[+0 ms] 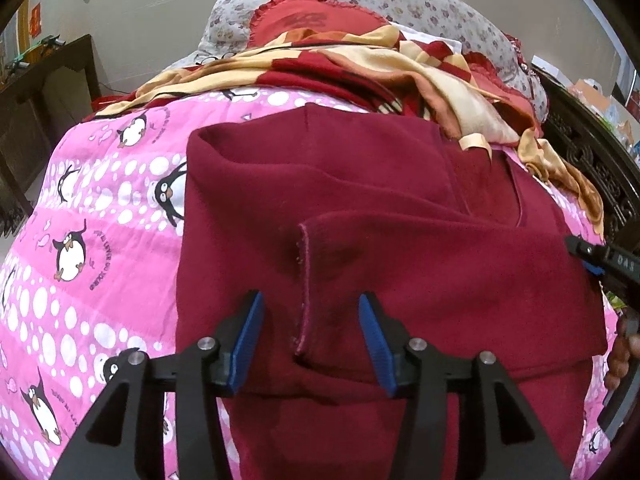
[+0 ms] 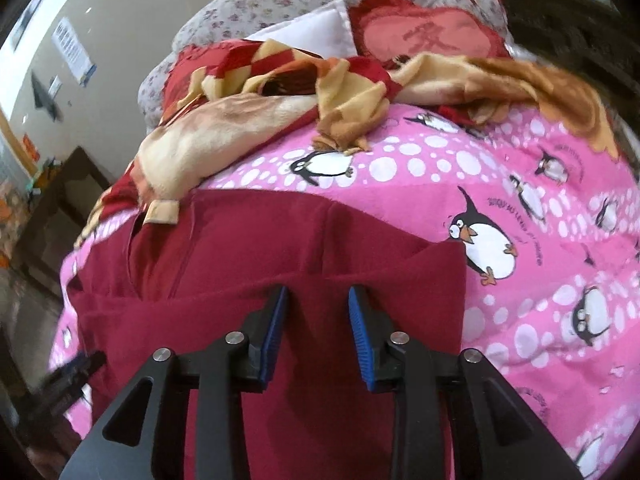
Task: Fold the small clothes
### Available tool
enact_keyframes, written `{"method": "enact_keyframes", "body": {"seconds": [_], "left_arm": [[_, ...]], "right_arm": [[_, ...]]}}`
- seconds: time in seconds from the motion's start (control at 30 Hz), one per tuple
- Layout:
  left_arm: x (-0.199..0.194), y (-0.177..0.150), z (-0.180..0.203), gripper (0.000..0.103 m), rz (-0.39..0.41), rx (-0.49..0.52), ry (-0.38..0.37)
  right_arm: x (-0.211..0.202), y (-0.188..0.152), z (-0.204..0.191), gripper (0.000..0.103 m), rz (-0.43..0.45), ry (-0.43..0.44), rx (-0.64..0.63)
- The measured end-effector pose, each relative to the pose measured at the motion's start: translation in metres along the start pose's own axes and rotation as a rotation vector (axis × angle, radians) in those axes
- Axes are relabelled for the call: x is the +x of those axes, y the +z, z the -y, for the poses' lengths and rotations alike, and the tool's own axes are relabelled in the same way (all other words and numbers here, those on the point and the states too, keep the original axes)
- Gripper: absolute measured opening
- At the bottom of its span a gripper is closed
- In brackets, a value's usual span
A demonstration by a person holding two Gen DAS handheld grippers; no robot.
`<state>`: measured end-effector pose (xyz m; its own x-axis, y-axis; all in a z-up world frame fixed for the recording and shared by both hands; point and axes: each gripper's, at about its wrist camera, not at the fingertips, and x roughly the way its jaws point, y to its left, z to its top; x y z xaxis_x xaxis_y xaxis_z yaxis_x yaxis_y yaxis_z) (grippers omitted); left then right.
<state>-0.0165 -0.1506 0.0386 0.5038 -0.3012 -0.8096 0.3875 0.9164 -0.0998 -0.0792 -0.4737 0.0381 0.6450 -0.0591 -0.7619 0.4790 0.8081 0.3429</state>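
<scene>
Maroon garment (image 1: 360, 208) lies spread on the bed's pink penguin quilt (image 1: 80, 208), part-folded, one hemmed flap laid across its middle. Left tongs (image 1: 311, 344) stand partly open over that flap's hem, blue pads clear of the cloth. Right tongs (image 2: 318, 332) partly open low over a fold ridge; whether pads press it, cannot tell. Red-and-cream blanket (image 2: 280, 80) heaped beyond, by pillows.
</scene>
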Motion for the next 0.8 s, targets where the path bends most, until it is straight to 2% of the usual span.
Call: {"method": "enact_keyframes", "body": {"seconds": [0.1,0.2,0.33,0.47,0.63,0.7,0.8], "left_arm": [[0.000,0.000,0.000,0.053,-0.003,0.004,0.003],[0.000,-0.001,0.000,0.054,-0.005,0.008,0.000],[0.001,-0.002,0.000,0.056,-0.004,0.011,-0.003],[0.002,-0.003,0.001,0.058,-0.001,0.013,0.001],[0.004,-0.006,0.001,0.061,0.000,0.008,0.003],[0.004,-0.007,0.003,0.062,0.001,0.015,0.006],[0.004,-0.009,0.004,0.063,0.001,0.029,0.007]], "right_arm": [[0.004,0.006,0.003,0.046,-0.017,0.008,0.016],[-0.011,0.002,-0.006,0.046,0.003,-0.022,-0.039],[-0.048,-0.018,-0.012,0.046,0.056,-0.044,-0.097],[-0.071,-0.039,-0.007,0.047,0.069,-0.076,-0.125],[-0.068,-0.062,0.011,0.047,0.012,-0.068,-0.098],[-0.054,-0.072,0.016,0.046,-0.041,-0.106,-0.110],[-0.053,-0.073,0.019,0.046,-0.042,-0.113,-0.107]]}}
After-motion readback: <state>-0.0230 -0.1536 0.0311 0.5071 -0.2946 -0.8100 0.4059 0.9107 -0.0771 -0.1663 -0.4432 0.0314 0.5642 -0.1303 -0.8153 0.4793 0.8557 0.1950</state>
